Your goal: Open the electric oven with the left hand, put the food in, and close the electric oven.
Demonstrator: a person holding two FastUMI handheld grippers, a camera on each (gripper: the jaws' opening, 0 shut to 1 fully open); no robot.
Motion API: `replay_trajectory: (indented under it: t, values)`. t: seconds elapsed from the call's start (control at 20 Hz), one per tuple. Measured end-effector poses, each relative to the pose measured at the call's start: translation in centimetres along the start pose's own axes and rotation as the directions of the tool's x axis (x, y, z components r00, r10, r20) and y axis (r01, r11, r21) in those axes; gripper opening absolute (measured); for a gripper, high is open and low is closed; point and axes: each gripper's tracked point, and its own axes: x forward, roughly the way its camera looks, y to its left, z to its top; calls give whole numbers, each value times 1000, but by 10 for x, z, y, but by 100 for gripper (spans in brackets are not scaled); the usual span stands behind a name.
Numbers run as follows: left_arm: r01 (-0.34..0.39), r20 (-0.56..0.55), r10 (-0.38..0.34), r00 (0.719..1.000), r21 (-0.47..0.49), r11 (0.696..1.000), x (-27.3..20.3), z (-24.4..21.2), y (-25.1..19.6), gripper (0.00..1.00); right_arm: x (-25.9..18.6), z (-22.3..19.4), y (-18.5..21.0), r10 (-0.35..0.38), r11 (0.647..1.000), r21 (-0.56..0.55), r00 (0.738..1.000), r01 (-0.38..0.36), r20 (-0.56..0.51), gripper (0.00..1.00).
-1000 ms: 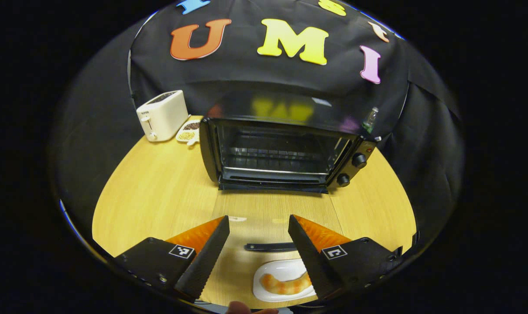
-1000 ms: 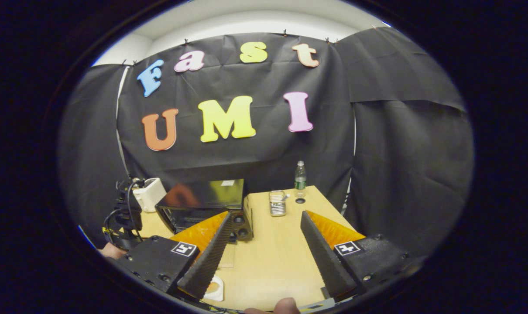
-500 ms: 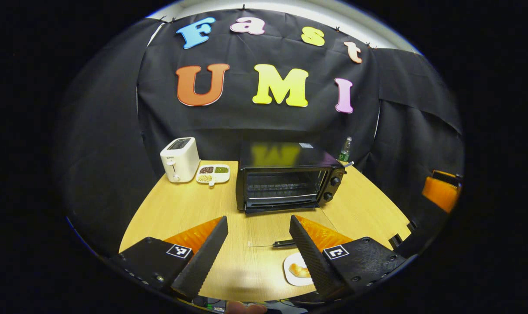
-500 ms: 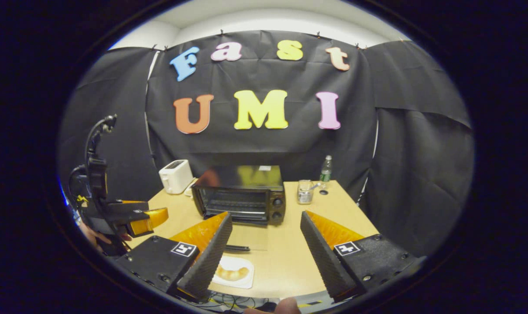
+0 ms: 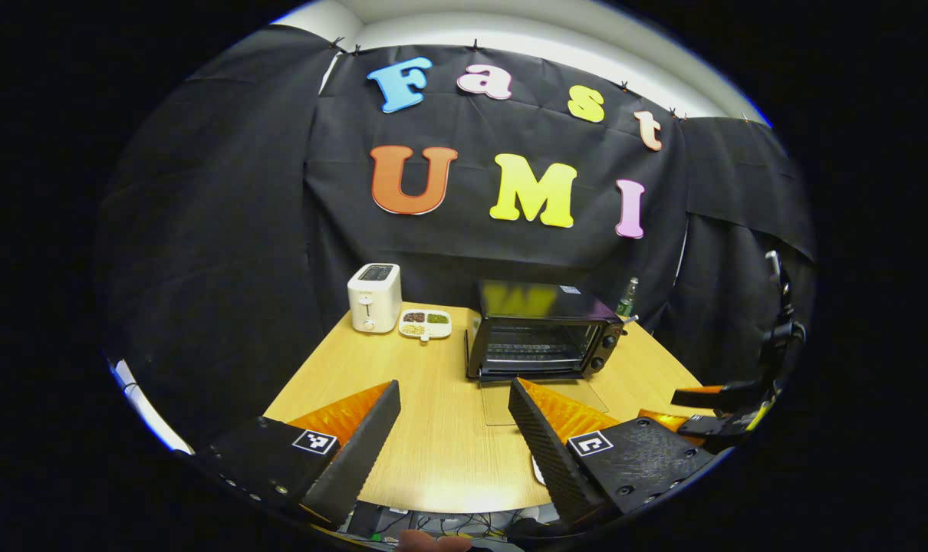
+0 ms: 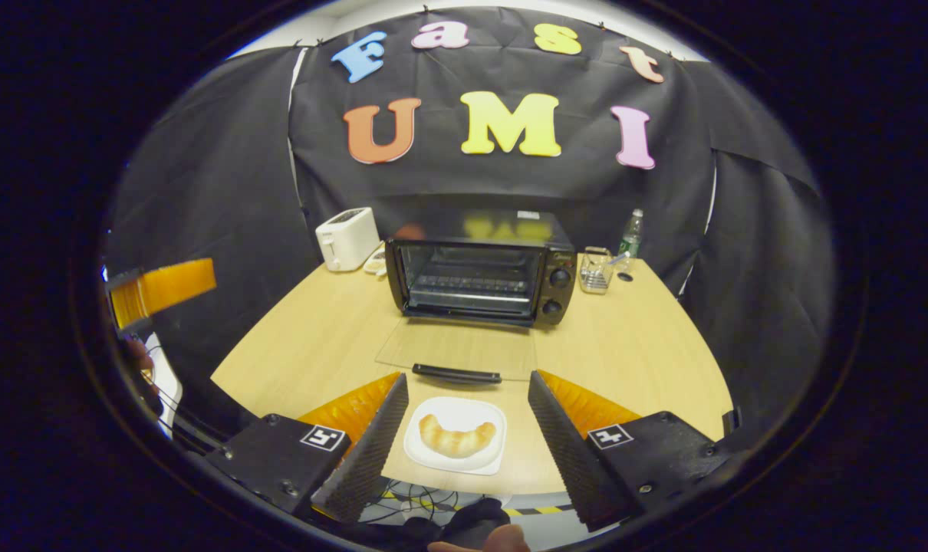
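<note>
The black electric oven (image 6: 472, 276) stands mid-table with its glass door (image 6: 460, 346) folded down flat and the handle (image 6: 456, 374) toward me. The rack inside looks bare. A croissant (image 6: 456, 438) lies on a white plate (image 6: 488, 458) at the table's front edge, just in front of the handle. My right gripper (image 6: 468, 377) is open, its fingers on either side of the plate and above it. My left gripper (image 5: 452, 383) is open and holds nothing, well back from the oven (image 5: 541, 330). It also appears at the far left (image 6: 165, 285) of the right gripper view.
A white toaster (image 5: 373, 297) and a divided dish of grains (image 5: 426, 324) sit at the back left of the wooden table (image 5: 341, 368). A glass jar (image 6: 596, 270) and a water bottle (image 6: 630, 234) stand to the right of the oven. Cables hang below the front edge.
My left gripper has pulled far back from the open oven and to its left. The right gripper's view swung toward the oven and dipped, bringing the plate between its fingers.
</note>
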Motion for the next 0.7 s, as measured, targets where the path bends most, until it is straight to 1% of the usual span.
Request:
replay_trajectory:
  t: [0.15, 0.25, 0.35, 0.5, 0.55, 0.7]
  values:
    - [-32, 13, 32, 999, -23, 999, -7, 3, 10, 94, 20, -29, 5, 0, 998, 67, 998, 5, -62, 99]
    - [-38, 11, 39, 999, -24, 999, -9, 5, 11, 94, 36, -45, 7, -16, 992, 125, 995, 28, -94, 100]
    - [-45, 8, 45, 999, -17, 999, -11, 5, 12, 94, 53, -62, 11, -14, 984, 175, 991, 37, -134, 100]
    - [-44, 2, 44, 999, 1, 999, -18, 5, 11, 94, 75, -95, 11, -25, 963, 259, 978, 79, -207, 96]
    - [-43, 1, 43, 999, 5, 999, -19, 7, 12, 94, 82, -106, 11, -26, 956, 280, 972, 92, -232, 91]
    - [-37, -14, 37, 999, 13, 999, -18, 4, 10, 94, 98, -127, 8, -25, 929, 348, 958, 128, -286, 89]
